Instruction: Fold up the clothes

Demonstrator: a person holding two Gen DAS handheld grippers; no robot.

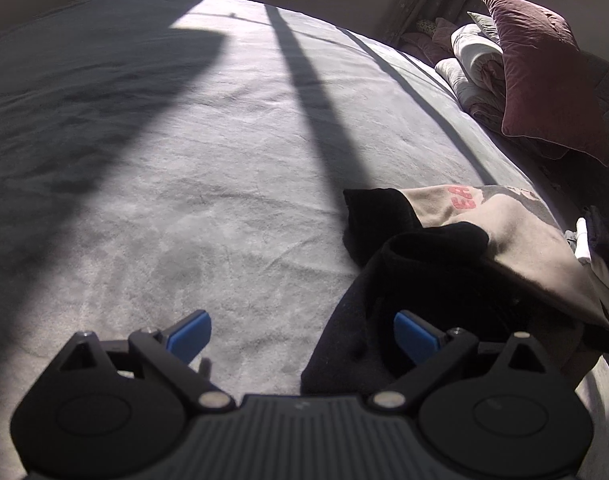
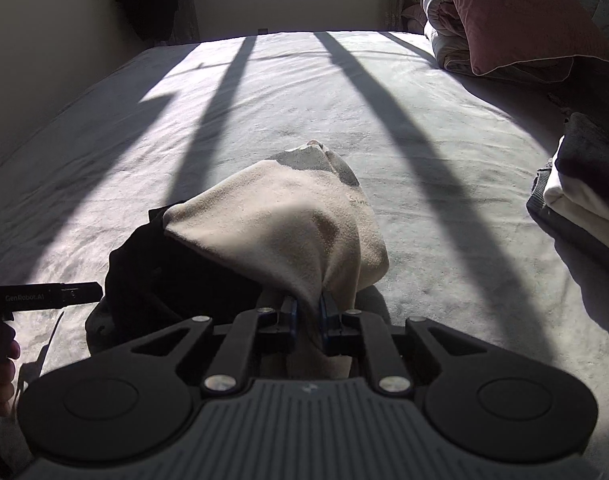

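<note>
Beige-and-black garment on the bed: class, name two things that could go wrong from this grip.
1. The right gripper pinches a bunched fold of the garment, so several layers may lift together.
2. The left gripper is open and holds nothing, so the black part may drag and crumple.

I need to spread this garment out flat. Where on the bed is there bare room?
The bed lies bare ahead and left of the beige-and-black garment, up to the far edge. The right side is crowded: folded stack, maroon pillow, rolled bedding.
</note>
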